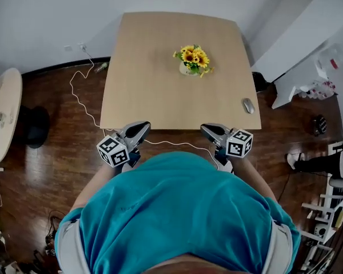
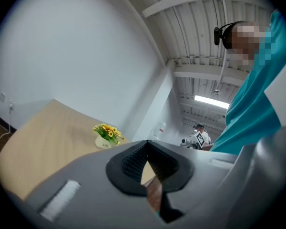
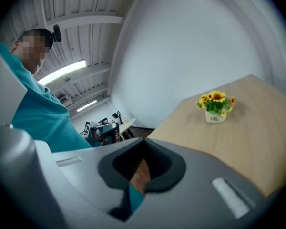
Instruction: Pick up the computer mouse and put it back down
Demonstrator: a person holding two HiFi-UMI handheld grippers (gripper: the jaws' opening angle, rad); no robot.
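Mouse lies on the table, near its front right corner and close to the right edge, with nothing touching it. Farther back, nearer the middle, stands a small pot of sunflowers, well apart from the mouse. Both grippers are held off the front edge of the table, just in front of the person's teal shirt. The left gripper has its jaws closed together on nothing. The right gripper, the one nearer the mouse, is likewise closed and empty. A white cable trails across the dark wooden floor left of the table.
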